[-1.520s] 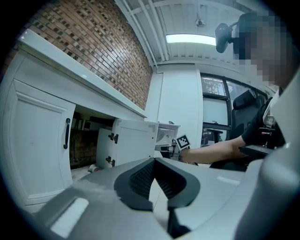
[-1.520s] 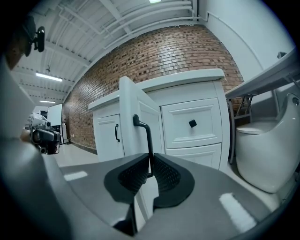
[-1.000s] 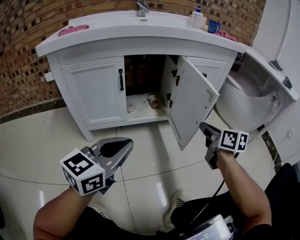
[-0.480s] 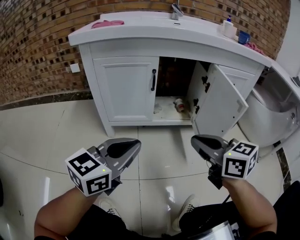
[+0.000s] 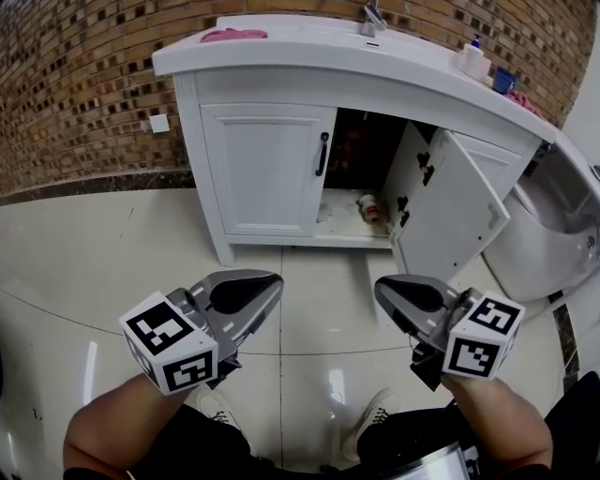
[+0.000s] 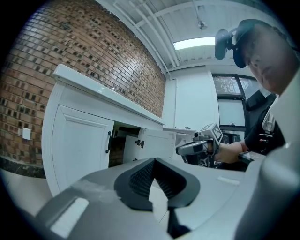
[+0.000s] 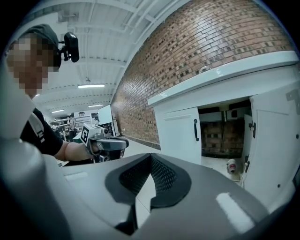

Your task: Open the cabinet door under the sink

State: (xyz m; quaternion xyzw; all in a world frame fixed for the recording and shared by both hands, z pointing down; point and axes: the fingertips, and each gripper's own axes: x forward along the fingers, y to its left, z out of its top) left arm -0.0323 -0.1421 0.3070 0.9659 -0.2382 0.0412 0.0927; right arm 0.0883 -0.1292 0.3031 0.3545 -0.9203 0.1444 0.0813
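Observation:
The white vanity cabinet stands under the sink against the brick wall. Its left door is closed and has a black handle. Its right door is swung wide open, with dark hinges on the inner face, and shows again in the right gripper view. Both grippers hover over the floor tiles in front of the cabinet, well short of it. My left gripper is shut and empty. My right gripper is shut too, holding nothing, apart from the open door.
A small jar lies inside the open cabinet. On the sink top are a pink cloth, a faucet, a soap bottle and a blue cup. A white bathroom fixture stands right of the open door.
My right gripper has come away from the open door, moved left and rolled level beside the left one. The left gripper shifted slightly. The right door stays open.

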